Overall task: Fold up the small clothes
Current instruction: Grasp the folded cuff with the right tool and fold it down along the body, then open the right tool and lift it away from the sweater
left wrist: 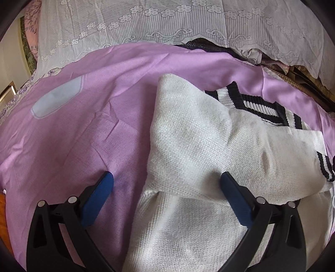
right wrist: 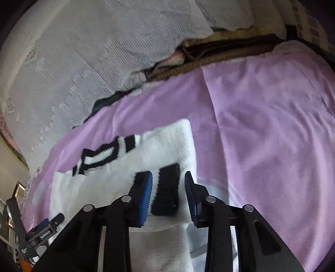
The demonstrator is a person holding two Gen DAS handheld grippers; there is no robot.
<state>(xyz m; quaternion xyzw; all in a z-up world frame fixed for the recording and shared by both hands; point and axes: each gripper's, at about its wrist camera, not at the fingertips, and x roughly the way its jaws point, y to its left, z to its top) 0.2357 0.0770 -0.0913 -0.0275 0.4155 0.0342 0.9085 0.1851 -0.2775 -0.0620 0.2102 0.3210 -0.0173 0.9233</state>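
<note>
Knitwear, a white garment with black-and-white ribbed trim (left wrist: pixel 201 142), is spread partly folded on a lilac bedsheet (left wrist: pixel 79 129). Jaws of the left gripper (left wrist: pixel 166 181) are held wide apart over its edge. A black-banded cuff (right wrist: pixel 167 188) is seen between the right gripper (right wrist: pixel 168 176), whose narrowly parted jaws do not press it. White lace cloth (left wrist: pixel 167 18) is draped behind.

You had soft, even daylight with faint shadows under the left gripper (left wrist: pixel 166 184). That view was sharp. The right wrist view was smeared by motion blur beyond the right gripper (right wrist: pixel 168 182). Both bent and darkened at the edges.
</note>
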